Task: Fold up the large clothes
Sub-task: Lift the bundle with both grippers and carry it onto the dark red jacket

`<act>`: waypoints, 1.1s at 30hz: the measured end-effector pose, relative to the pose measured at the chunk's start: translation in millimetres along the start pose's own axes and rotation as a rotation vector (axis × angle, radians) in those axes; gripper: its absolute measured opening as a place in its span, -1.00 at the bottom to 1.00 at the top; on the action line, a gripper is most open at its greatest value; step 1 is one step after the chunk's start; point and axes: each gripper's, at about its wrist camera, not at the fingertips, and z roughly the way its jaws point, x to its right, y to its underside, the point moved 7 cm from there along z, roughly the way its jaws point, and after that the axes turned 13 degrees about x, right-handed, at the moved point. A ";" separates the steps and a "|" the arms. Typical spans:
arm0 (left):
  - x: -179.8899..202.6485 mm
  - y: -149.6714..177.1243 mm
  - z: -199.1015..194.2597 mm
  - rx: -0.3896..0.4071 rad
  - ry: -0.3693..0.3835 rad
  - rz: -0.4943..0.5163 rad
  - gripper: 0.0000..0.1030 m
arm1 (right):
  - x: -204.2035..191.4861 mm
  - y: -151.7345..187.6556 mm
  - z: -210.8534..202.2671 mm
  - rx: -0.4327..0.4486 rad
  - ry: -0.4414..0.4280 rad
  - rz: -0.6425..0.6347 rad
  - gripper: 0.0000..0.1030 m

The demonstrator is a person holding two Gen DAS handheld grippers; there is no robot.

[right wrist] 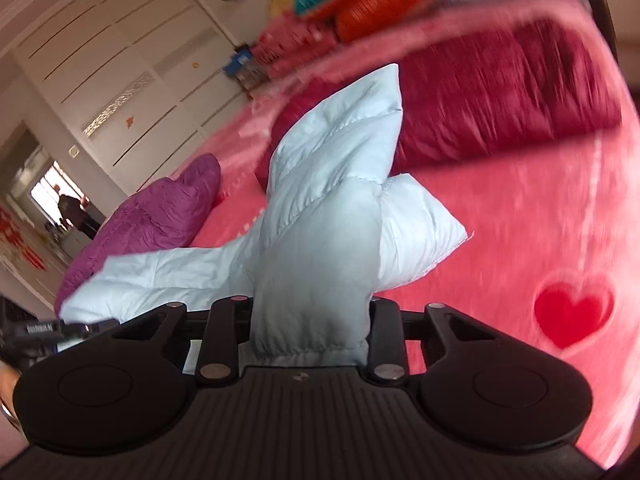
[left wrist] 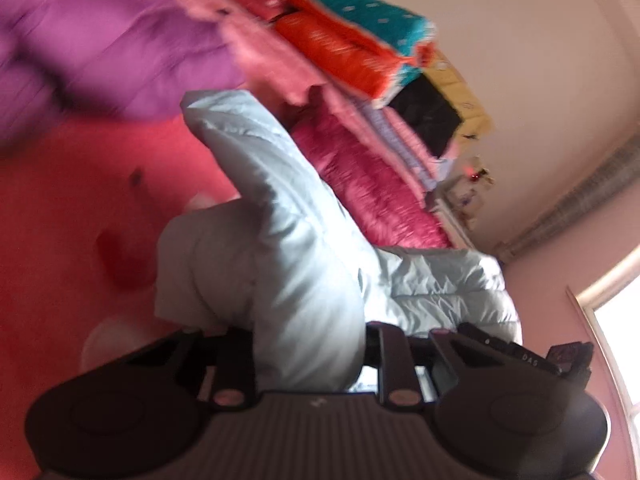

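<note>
Left gripper (left wrist: pixel 310 354) and right gripper (right wrist: pixel 310 328): jaws each clamped on bunched pale-blue puffer jacket (right wrist: pixel 320 200). Risk: slick padding slips free above the bed (right wrist: pixel 520 220).

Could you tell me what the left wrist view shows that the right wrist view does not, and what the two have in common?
Only the left wrist view shows the window, a black folded item in the stack and the right gripper at its edge.

Only the right wrist view shows the white wardrobe doors, the doorway and the red heart on the pink bedspread.

Both show the pale blue puffer jacket clamped in a gripper, the purple jacket and the orange and teal bedding.
</note>
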 end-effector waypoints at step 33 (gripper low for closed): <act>164.9 -183.2 346.4 0.030 0.073 0.303 -0.55 | 158.7 -312.0 82.7 0.385 0.340 -0.079 -0.33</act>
